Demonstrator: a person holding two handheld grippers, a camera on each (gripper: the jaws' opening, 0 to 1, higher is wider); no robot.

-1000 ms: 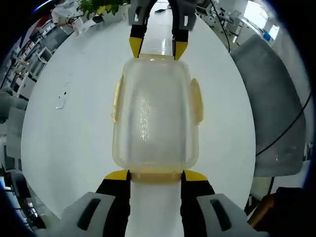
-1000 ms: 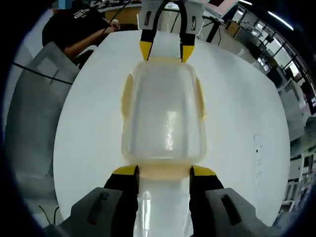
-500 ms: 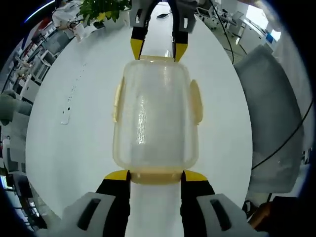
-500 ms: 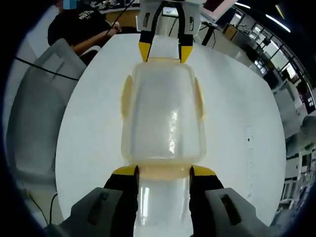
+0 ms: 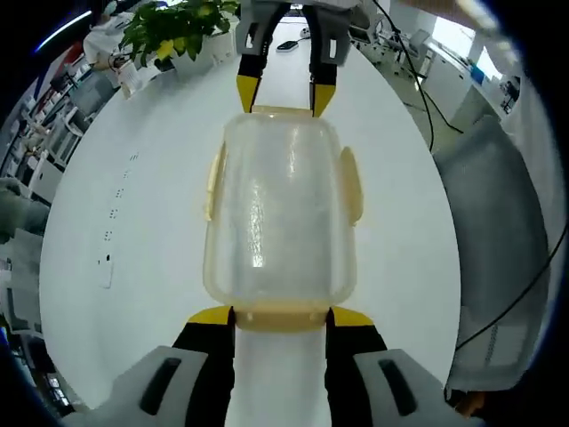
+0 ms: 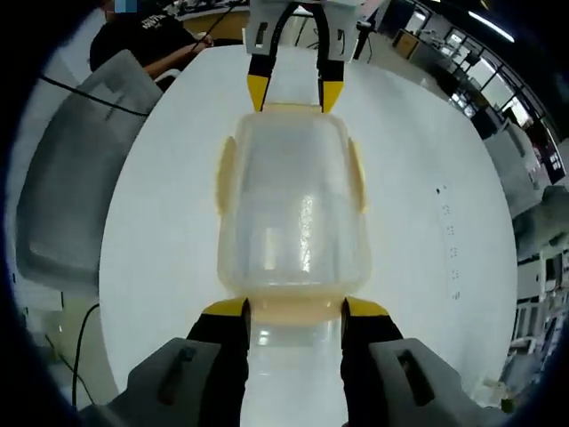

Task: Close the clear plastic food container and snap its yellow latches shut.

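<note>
The clear plastic food container (image 5: 280,213) lies lengthwise between my two grippers, lid on, over the white round table (image 5: 124,222). Pale yellow side latches (image 5: 353,182) lie flat against its long walls. In the left gripper view, my left gripper (image 5: 280,316) is shut on the container's near end latch, and the right gripper (image 5: 276,89) grips the far end. The right gripper view mirrors this: the container (image 6: 293,213) has my right gripper (image 6: 295,309) shut on its near end, the left gripper (image 6: 292,89) sits at the far end, and a side latch (image 6: 227,173) lies flat.
A grey chair (image 5: 498,231) stands by the table's edge, also seen as the chair (image 6: 62,196) in the right gripper view. A potted plant (image 5: 173,31) sits at the table's far side. A person in black (image 6: 142,44) sits beyond the table.
The table, chair and room have swung around in both views, while the container and both grippers keep the same places relative to each other. Both grips are unchanged.
</note>
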